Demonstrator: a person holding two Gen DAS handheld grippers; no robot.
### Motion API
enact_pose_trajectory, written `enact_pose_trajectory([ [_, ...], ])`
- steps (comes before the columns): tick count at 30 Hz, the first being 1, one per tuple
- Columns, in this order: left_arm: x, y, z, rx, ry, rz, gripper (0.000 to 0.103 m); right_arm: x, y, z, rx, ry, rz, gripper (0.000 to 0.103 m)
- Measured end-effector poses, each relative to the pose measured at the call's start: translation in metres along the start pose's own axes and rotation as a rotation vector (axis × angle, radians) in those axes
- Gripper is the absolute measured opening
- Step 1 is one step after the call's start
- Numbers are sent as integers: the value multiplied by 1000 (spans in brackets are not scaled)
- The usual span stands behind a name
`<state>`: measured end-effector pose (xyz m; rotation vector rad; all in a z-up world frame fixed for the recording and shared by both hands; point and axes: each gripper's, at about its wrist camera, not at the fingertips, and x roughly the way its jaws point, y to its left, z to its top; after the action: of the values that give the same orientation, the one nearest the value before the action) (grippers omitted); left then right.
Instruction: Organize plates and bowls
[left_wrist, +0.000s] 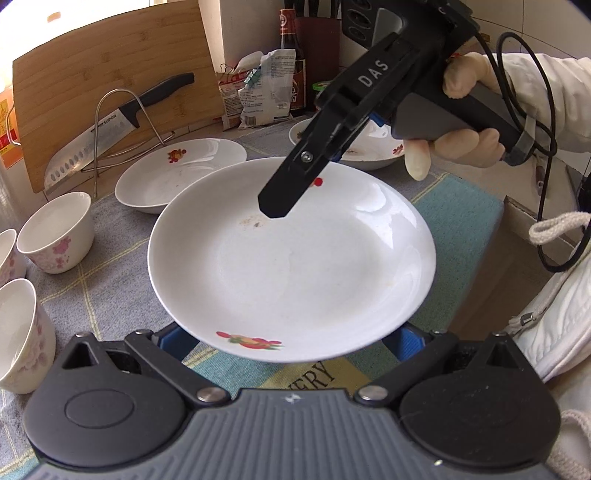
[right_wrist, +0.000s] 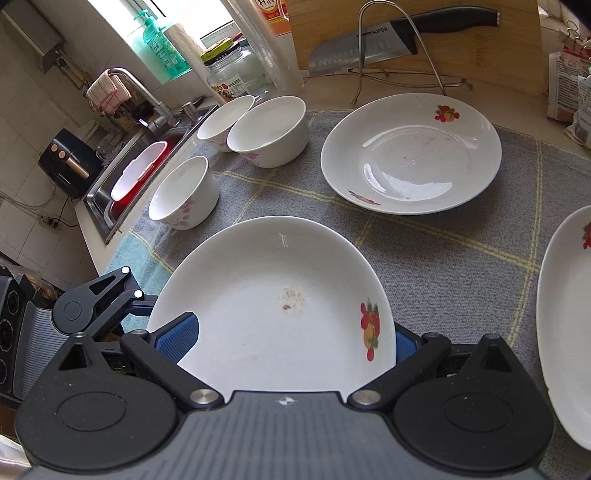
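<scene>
A white plate (left_wrist: 295, 266) with red fruit prints sits between both grippers above the grey checked cloth (left_wrist: 110, 266). My left gripper (left_wrist: 290, 339) is open, and the plate's near rim covers both of its blue pads. My right gripper (left_wrist: 284, 192) comes in from the far side, with one finger over the plate's inside. In the right wrist view the same plate (right_wrist: 266, 295) lies tilted between the wide-apart fingers of the right gripper (right_wrist: 291, 343), the left pad on top of it and the right pad under its rim. The left gripper (right_wrist: 110, 299) touches the plate's left edge.
Two more fruit-print plates lie on the cloth, one (right_wrist: 410, 155) at the back and one (right_wrist: 569, 325) at the right. Three white floral bowls (right_wrist: 184, 192) (right_wrist: 269, 133) (right_wrist: 225, 118) stand near the sink (right_wrist: 140, 173). A knife (left_wrist: 122, 122) and wire rack lean on a cutting board (left_wrist: 110, 74).
</scene>
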<state>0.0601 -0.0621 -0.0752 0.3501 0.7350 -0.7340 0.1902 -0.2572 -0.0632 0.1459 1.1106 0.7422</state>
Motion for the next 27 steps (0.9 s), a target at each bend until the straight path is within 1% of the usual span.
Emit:
enact_pose_trajectory([
  [14, 33, -30, 42, 44, -7, -28, 102, -46, -49, -10, 26, -48, -25, 103],
  [27, 67, -50, 76, 74, -2, -59, 102, -73, -90, -16, 59, -78, -48, 103],
])
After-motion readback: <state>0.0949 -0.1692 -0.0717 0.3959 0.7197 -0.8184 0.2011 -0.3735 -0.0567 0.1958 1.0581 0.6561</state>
